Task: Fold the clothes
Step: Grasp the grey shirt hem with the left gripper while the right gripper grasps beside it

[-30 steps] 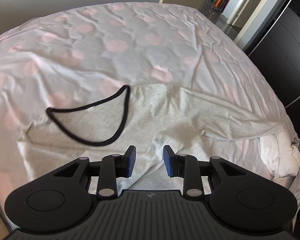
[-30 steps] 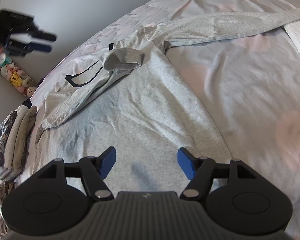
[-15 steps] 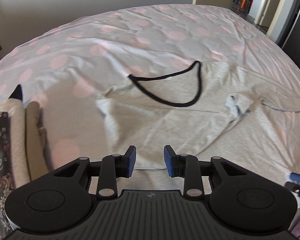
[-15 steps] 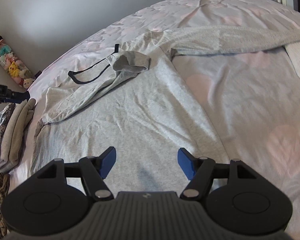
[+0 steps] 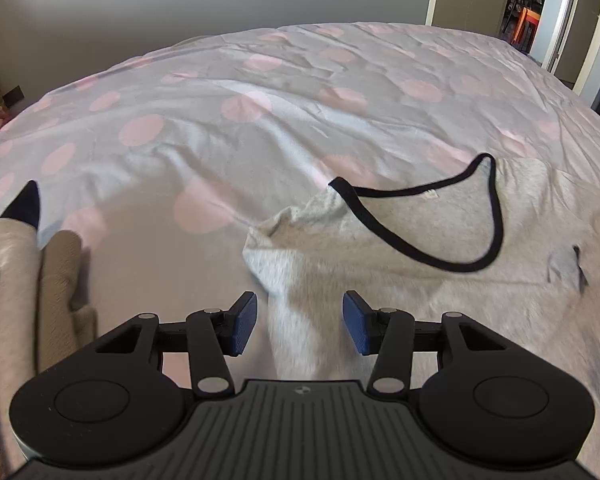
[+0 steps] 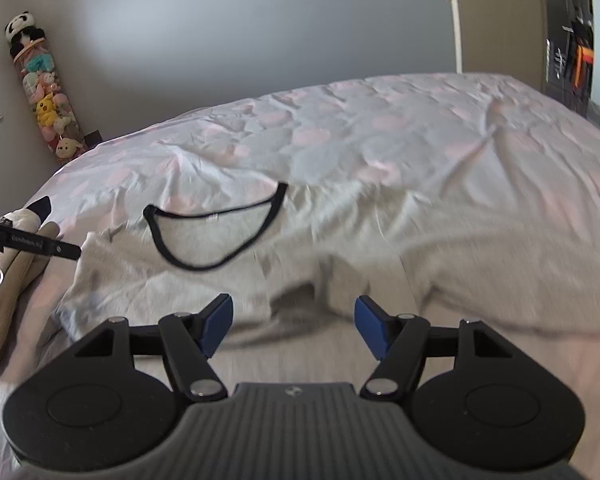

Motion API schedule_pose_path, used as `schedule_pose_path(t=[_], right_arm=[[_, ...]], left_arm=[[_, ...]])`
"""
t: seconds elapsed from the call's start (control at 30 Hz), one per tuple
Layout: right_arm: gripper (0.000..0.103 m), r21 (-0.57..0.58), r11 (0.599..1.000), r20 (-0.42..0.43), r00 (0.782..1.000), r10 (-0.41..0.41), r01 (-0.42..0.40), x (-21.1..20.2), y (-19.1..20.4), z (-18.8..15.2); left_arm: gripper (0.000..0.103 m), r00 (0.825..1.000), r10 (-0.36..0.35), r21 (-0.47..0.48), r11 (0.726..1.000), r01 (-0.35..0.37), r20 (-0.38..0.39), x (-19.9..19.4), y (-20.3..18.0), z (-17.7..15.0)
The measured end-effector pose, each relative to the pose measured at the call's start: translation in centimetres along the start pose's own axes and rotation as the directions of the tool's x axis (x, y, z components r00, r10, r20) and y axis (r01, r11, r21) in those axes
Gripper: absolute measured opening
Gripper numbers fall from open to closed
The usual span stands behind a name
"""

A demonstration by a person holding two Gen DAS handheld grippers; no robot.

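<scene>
The left gripper (image 5: 299, 327) hangs above the near left edge of the grey shirt (image 5: 400, 280); its jaws are opening, with cloth showing below the gap but no pad pressing on it, so it holds nothing. The right gripper (image 6: 293, 326) stands wide apart over a rumpled fold of the same shirt, also empty. The shirt lies spread on the spotted bedsheet (image 5: 260, 120), black-trimmed neckline (image 5: 428, 224) facing up. Likely faults: a descent here could pinch the bedsheet together with the shirt edge — the two layers lie flush — and drag the sheet into the fold; a grip on one layer only could leave the bunched sleeve region uneven. The stack of folded clothes (image 5: 28, 272) sits just beside the left gripper and could be knocked. The left wrist view shows the shirt's corner under the jaws; the right wrist view alone shows the left gripper's finger (image 6: 40, 246) from outside, the rumpled middle fold (image 6: 308, 292), and the plush toys (image 6: 44, 92) by the wall.
</scene>
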State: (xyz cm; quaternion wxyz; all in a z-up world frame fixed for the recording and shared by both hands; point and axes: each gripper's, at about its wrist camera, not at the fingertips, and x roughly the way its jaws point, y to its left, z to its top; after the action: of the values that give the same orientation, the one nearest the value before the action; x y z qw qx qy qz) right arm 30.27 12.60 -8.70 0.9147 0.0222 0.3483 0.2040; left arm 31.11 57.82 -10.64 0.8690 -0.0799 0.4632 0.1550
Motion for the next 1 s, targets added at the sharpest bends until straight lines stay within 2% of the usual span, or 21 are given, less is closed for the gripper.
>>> schedule_pose_path(t=[0.13,0.17,0.2,0.23,0.27,0.33,0.5,0.6,0.7,0.77,0.8,0.9,1.0], right_arm=[[0.069,-0.05,0.999,-0.018,1.0,-0.022,0.021,3.6,0.7,1.4],[0.066,-0.061,0.998,-0.027,0.999,-0.027,0.026,4.4,0.8,1.5],[0.049,-0.072,0.997,-0.044,0.999,-0.033,0.03,5.0,0.8,1.4],[0.024,-0.084,0.996,-0.061,0.998,-0.035,0.03,5.5,0.8,1.2],[0.014,-0.088,0.996,-0.071,0.997,-0.033,0.027,5.7,0.6,1.0],[0.008,-0.085,0.996,-0.073,0.997,-0.022,0.016,5.2,0.1,0.4],[0.007,-0.084,0.996,-0.093,0.996,0.005,-0.013,0.7,-1.5,-1.3],[0.007,-0.094,0.996,-0.152,0.988,-0.004,-0.011,-1.7,-2.6,-3.3],[0.007,-0.077,0.997,-0.251,0.968,0.012,-0.032,-2.6,-3.9,-5.9],[0.014,-0.08,0.996,-0.312,0.95,0.023,-0.05,-2.7,-4.3,-7.3],[0.021,-0.083,0.995,-0.325,0.946,0.019,-0.049,-2.8,-4.4,-7.9],[0.036,-0.067,0.997,-0.281,0.959,0.028,-0.049,-4.2,-5.1,-7.8],[0.036,-0.012,0.998,-0.207,0.977,0.055,-0.059,-4.9,-6.1,-6.3]], left_arm=[[0.045,1.0,-0.006,-0.018,1.0,0.006,-0.014,2.9,0.2,0.5],[0.042,1.0,0.004,-0.013,1.0,-0.004,-0.015,3.4,0.1,0.5],[0.038,1.0,0.01,-0.008,1.0,-0.01,-0.014,3.8,0.1,0.4],[0.022,1.0,0.012,-0.01,1.0,-0.012,-0.012,4.1,0.1,0.4],[0.012,1.0,0.006,-0.025,1.0,-0.006,-0.008,4.3,0.3,0.3],[0.005,1.0,0.002,-0.048,0.999,-0.001,0.008,4.3,0.6,0.2],[0.003,0.999,0.016,-0.061,0.998,-0.015,0.029,3.7,0.9,-0.1],[0.003,0.999,0.039,-0.075,0.997,-0.036,0.031,3.5,1.0,-0.1],[0.003,0.997,0.068,-0.078,0.995,-0.066,0.023,3.6,0.9,0.0],[0.003,0.997,0.083,-0.088,0.993,-0.081,0.013,3.9,0.9,0.1],[0.003,0.996,0.087,-0.093,0.992,-0.086,0.012,3.9,0.8,0.1],[0.004,0.995,0.099,-0.101,0.99,-0.098,0.006,3.9,0.7,0.1],[0.004,0.994,0.108,-0.098,0.989,-0.108,-0.001,3.9,0.5,0.2]])
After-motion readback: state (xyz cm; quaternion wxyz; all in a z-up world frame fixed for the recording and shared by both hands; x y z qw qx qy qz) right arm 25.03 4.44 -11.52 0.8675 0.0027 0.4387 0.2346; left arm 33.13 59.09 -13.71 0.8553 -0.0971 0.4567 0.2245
